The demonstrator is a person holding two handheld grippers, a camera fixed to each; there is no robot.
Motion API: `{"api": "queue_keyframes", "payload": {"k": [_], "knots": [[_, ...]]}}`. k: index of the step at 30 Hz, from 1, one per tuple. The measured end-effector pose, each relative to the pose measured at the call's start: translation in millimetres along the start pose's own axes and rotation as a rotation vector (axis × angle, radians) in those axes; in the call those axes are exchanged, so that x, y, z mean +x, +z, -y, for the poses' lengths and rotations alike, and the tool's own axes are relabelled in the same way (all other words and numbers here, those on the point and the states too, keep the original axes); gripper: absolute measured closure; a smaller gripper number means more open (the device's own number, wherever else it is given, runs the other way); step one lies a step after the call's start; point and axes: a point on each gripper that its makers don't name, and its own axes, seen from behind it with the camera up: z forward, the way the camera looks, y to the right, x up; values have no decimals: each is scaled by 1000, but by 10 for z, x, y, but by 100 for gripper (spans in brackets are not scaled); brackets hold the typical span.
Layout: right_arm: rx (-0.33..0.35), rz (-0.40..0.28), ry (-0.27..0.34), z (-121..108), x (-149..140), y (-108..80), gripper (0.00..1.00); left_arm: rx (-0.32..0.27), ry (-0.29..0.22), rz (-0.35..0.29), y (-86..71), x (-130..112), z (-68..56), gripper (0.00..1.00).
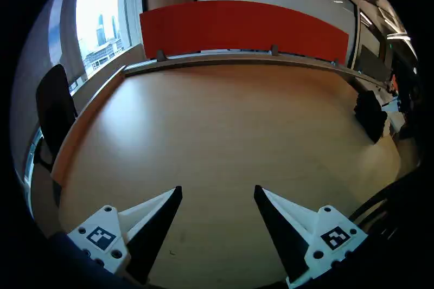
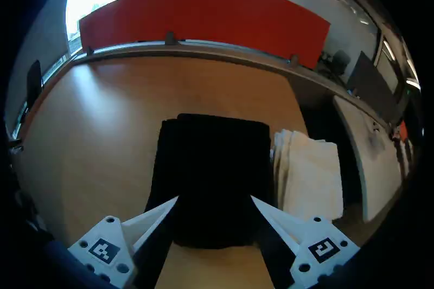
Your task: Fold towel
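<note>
With jaws on my left gripper (image 1: 217,188) and right gripper (image 2: 214,197) both wide open and empty, I judge the dark towel (image 2: 214,153) on the counter (image 2: 97,126) soft, light and limp, so I'd pinch a near corner.

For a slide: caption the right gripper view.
Open right gripper at a folded black towel, white towels stacked beside it.

— Below the red divider (image 2: 206,15), near corners of the black towel (image 2: 217,169)?
— Covered, both, by the fingers of the right gripper (image 2: 214,197). Folds lost in the dark cloth; layers impossible to count.
— Under the divider's right end?
— White towels (image 2: 309,175), stacked; number unclear.
— In the left gripper view, off the divider's right end?
— Dark lump (image 1: 371,115), too dim to name. Off the left end, black chair (image 1: 54,107), cut by the edge.
</note>
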Motion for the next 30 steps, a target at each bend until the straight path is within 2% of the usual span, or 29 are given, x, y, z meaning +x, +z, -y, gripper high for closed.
{"api": "queue_keyframes", "payload": {"k": [6, 9, 26, 30], "knots": [[-7, -27, 7, 12, 85, -42, 18, -2, -1, -2, -6, -3, -3, 1], [-11, -65, 24, 21, 178, -89, 18, -2, -1, -4, -7, 1, 0, 2], [-71, -338, 153, 11, 734, -427, 18, -3, -31, -20, -20, 49, 29, 1], [-86, -394, 162, 14, 834, -522, 18, -3, -45, -23, -18, 48, 33, 1]]}}
